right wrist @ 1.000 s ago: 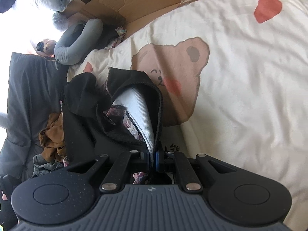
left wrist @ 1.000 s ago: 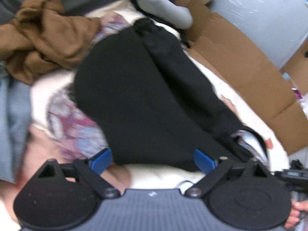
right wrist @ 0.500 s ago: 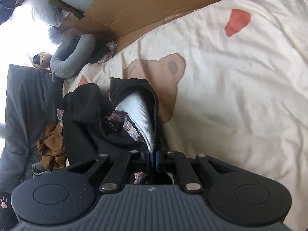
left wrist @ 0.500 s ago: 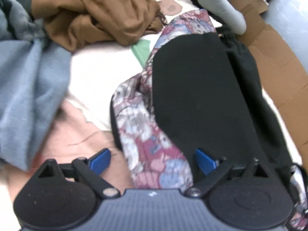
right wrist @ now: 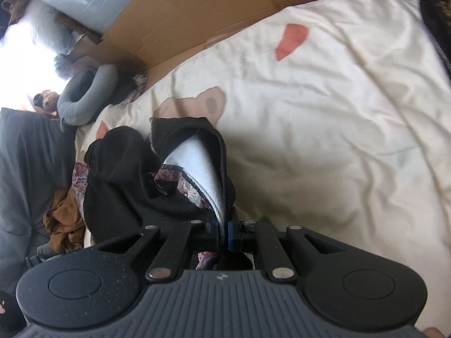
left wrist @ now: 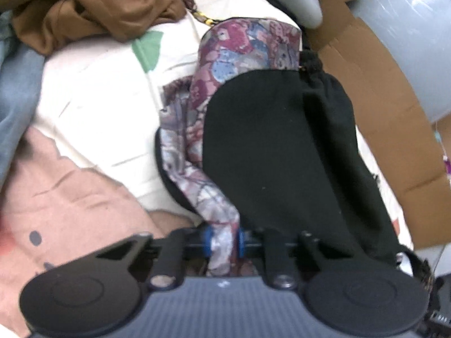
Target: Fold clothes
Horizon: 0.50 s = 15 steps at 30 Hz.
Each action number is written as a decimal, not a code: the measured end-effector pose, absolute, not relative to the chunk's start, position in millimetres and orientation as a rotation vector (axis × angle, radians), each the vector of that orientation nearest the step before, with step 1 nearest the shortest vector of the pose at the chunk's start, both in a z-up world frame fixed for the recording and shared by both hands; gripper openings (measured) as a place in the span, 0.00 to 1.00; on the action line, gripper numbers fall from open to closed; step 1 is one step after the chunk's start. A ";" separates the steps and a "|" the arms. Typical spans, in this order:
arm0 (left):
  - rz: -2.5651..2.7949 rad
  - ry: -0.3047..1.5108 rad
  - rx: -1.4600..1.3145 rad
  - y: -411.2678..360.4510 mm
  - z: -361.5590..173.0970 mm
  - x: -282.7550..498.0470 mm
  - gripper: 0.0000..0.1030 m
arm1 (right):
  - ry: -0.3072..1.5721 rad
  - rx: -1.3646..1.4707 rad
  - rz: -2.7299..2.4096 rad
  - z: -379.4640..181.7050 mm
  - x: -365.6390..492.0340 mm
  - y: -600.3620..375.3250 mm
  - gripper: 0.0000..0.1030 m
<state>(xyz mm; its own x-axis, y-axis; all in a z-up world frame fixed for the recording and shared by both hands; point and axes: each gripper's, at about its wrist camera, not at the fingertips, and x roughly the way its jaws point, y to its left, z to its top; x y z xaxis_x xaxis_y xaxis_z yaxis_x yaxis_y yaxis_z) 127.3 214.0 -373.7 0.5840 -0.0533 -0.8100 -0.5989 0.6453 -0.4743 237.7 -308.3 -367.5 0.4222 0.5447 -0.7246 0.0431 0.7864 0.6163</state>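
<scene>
My left gripper [left wrist: 222, 239] pointed down; its fingers had just closed on the black garment's [left wrist: 282, 146] patterned edge. My right gripper [right wrist: 224, 232] pinched its hem; my hands were hidden.

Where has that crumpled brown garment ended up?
In the left wrist view, the brown garment lies bunched at the upper left on the cream bear-print bedspread, beside a blue-grey cloth and left of the black-and-floral garment.

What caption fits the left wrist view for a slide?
Left gripper, jaws just closed, pinches the patterned lining edge of a black garment on a bear-print bedsheet.
</scene>
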 end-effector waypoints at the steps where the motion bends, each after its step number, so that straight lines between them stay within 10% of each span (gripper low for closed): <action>1: 0.354 0.907 -0.826 213.5 -371.6 125.6 0.14 | 1.106 0.616 0.332 -367.1 235.0 -311.7 0.03; 15: 0.287 0.913 -0.774 219.1 -323.1 88.3 0.06 | 1.107 0.592 0.288 -342.0 188.6 -337.9 0.04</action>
